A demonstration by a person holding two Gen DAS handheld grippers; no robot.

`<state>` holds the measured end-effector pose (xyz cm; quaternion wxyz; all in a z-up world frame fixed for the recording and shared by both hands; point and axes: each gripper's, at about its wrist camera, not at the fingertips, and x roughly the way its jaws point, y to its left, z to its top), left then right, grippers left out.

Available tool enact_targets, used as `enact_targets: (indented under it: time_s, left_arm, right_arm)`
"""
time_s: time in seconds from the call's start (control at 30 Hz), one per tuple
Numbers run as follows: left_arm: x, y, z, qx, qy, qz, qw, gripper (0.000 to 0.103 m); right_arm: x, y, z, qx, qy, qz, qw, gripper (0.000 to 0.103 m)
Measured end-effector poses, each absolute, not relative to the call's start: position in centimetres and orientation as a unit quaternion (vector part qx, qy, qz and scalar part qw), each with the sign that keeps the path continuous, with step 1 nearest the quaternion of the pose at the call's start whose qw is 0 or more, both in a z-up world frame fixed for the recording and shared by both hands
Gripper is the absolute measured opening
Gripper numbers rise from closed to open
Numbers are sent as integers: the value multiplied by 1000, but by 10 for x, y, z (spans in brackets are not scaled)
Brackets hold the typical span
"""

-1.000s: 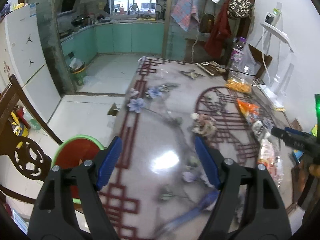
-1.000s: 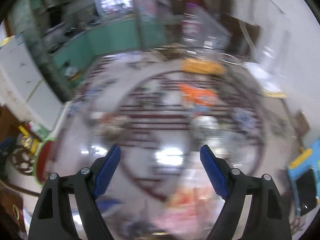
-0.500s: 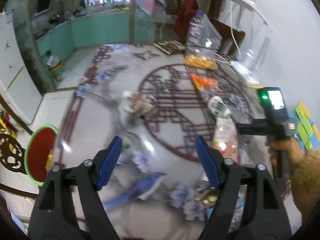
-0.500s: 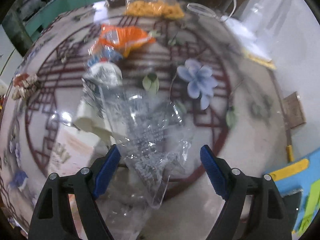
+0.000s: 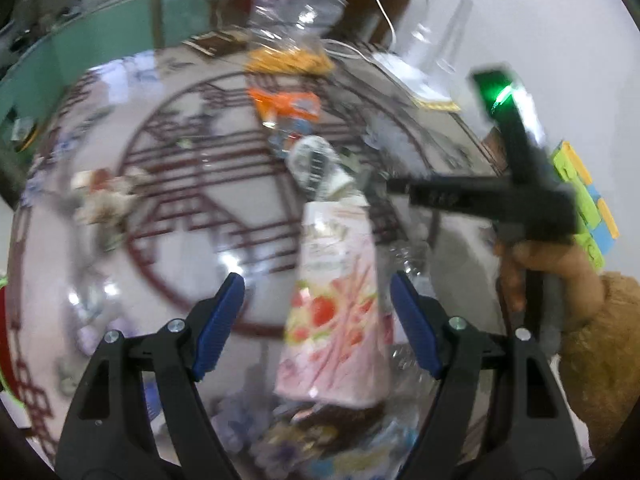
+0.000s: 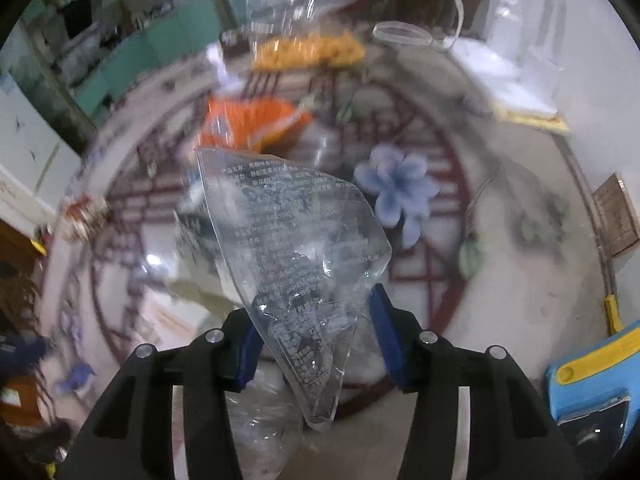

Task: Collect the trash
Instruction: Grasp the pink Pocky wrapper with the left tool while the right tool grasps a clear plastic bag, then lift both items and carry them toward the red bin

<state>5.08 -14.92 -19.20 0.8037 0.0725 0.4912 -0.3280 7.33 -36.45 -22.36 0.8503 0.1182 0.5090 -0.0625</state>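
My right gripper [image 6: 314, 334] has its jaws closed in on a clear printed plastic wrapper [image 6: 292, 248], which stands up between the fingers above the patterned table [image 6: 500, 312]. My left gripper [image 5: 318, 328] is open and empty, over a pink strawberry snack box [image 5: 340, 304] lying on the table. The right gripper's body [image 5: 500, 196] and the hand holding it show at the right of the left wrist view. An orange snack packet [image 5: 286, 106], also in the right wrist view [image 6: 248, 120], a crumpled silver wrapper [image 5: 314, 160] and a crumpled paper wad [image 5: 102, 200] lie further out.
A clear bag with orange snacks [image 6: 308, 50] stands at the table's far side. A white lamp base [image 5: 408, 76] and cable sit at the back right. A blue and yellow item [image 6: 592, 376] lies at the right edge. More wrappers [image 5: 320, 436] lie under my left gripper.
My right gripper has closed on the clear wrapper and lifted it. My left gripper has swung right over the pink box, still open.
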Motion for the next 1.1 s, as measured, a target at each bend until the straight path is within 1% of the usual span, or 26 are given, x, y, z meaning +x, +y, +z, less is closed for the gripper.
enact_targets:
  time_s: [0.17,0.37,0.4,0.43,0.47,0.7,0.83,1.1]
  left_arm:
    - [66,-183,-223,78,529,-329,778,73]
    - [77,-195,-255,83,580,-317,746,73]
    - [78,-196,-260,84,587,-314,742,72]
    - [79,-194,-266,80,595,-309,738,68]
    - [78,-192,-268,73,596,-309,737,67]
    - [81,-177,-255,58,579,-306,754,64]
    - [76,-162,-223,56,540,-310,781,64]
    - [78,-131,-162,53,466,-284,836,64]
  right_arm:
    - [68,-378,-200,144,481,-68,862,50]
    - [68,-382,-200,160,481,-69,859,53]
    - [67,-382,-202,162,482,-70,858,53]
    - [69,-383,-204,164,483,-70,857,53]
    - [68,-382,-205,165,483,-70,857,53]
    - [68,-376,-206,162,484,-69,857,53]
    - [67,-369,-196,160,474,-68,863,53]
    - [62,-340,-154,146,433,-46,888,53]
